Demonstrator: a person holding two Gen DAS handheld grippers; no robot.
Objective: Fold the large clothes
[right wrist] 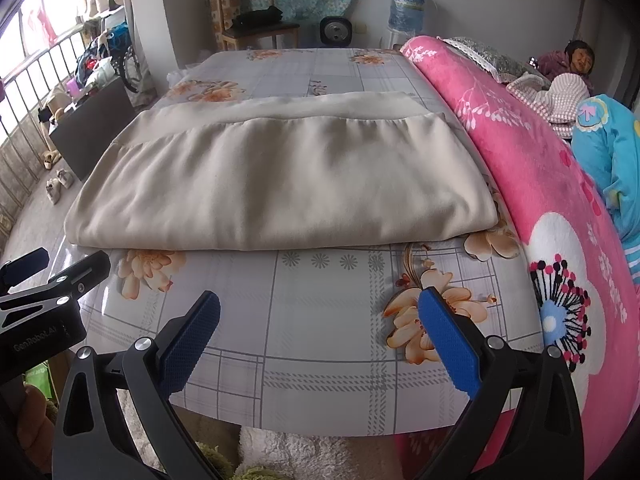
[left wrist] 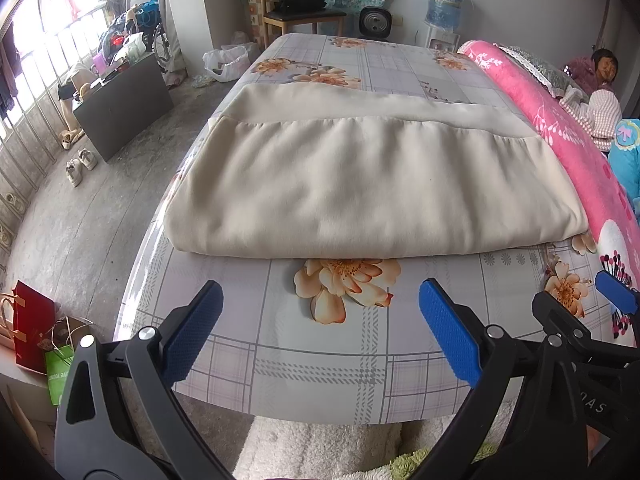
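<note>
Left gripper (left wrist: 320, 312): jaws spread wide, empty, held over the near edge of the floral table (left wrist: 320, 360). Right gripper (right wrist: 320, 320): likewise wide apart, empty, just beside the left. Cream garment (left wrist: 360, 184): folded flat on the table's middle, touching the pink blanket (left wrist: 560, 132).

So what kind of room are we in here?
Most likely a lived-in bedroom at home. A bed with a floral sheet carries the folded cream cloth and a pink blanket, and a wooden chair and water dispenser stand by the far wall.
</note>
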